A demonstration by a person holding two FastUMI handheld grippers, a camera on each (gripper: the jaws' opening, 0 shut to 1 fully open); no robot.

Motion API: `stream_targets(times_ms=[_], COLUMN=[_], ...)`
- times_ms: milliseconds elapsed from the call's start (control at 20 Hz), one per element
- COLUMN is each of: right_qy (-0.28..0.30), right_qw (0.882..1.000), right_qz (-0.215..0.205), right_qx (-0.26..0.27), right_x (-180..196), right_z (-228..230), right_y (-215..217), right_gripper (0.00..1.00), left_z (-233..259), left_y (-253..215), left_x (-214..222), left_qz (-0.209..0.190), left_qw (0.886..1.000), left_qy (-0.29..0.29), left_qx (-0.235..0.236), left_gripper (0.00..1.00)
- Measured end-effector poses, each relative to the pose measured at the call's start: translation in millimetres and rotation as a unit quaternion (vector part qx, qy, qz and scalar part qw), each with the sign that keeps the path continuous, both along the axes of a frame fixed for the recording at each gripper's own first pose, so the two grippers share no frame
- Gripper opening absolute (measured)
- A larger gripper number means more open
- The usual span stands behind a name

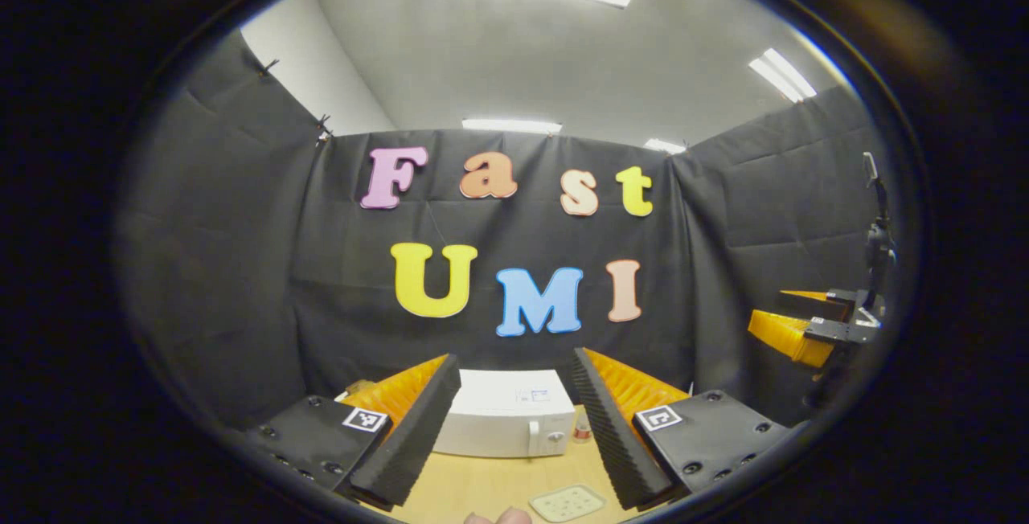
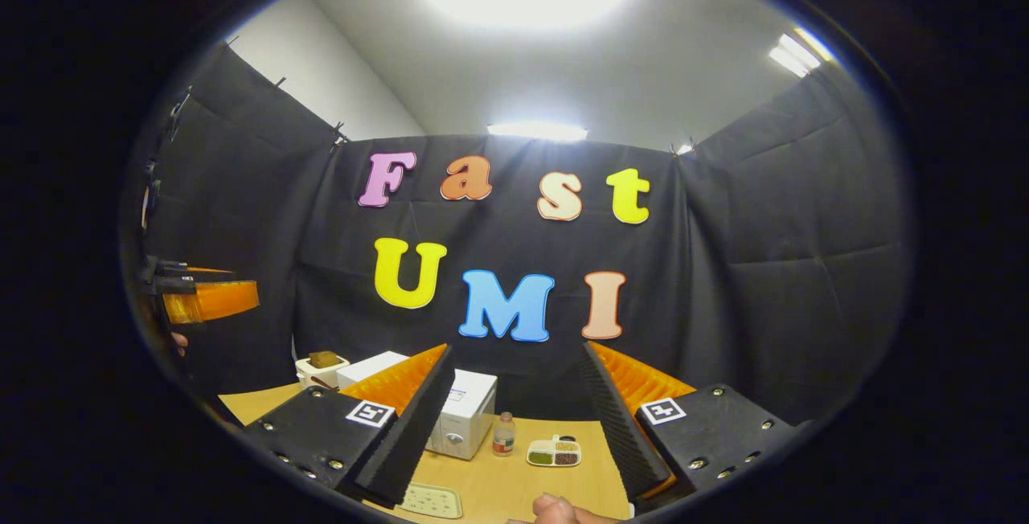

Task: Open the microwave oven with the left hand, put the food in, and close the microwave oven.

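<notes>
A white microwave oven (image 1: 506, 415) stands on the wooden table (image 1: 490, 484) with its door closed; in the left gripper view it lies ahead between my left gripper's (image 1: 514, 359) wide-apart fingers, which hold nothing. In the right gripper view the microwave oven (image 2: 466, 419) sits left of centre, and a small divided dish of green and brown food (image 2: 555, 452) lies on the table to its right. My right gripper (image 2: 514, 349) is open and empty, held above the table. Both grippers hang well back from the oven.
A small bottle (image 2: 504, 434) stands between oven and food dish. A pale flat tray (image 2: 432, 500) lies near the table's front. A white box holding something brown (image 2: 321, 367) sits behind the oven. A person's fingers (image 2: 555, 510) show at the bottom edge.
</notes>
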State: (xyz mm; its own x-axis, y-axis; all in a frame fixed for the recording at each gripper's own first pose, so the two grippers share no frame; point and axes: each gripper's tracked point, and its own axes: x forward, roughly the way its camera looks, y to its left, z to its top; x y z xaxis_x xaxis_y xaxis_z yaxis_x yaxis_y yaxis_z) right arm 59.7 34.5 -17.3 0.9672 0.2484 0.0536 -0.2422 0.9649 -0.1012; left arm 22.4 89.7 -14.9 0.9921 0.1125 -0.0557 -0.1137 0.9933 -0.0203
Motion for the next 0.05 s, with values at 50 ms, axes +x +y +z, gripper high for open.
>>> stream_targets(times_ms=[50], right_qy=[-0.005], right_qw=[1.000], right_qz=[-0.011], right_qx=[-0.014], right_x=[3.2], right_z=[0.9], right_y=[-1.2], right_gripper=[0.95], left_z=[-3.0], left_y=[2.9], left_x=[0.2], left_qz=[-0.004], left_qw=[1.000], left_qy=[-0.004], left_qx=[0.000], left_gripper=[0.93])
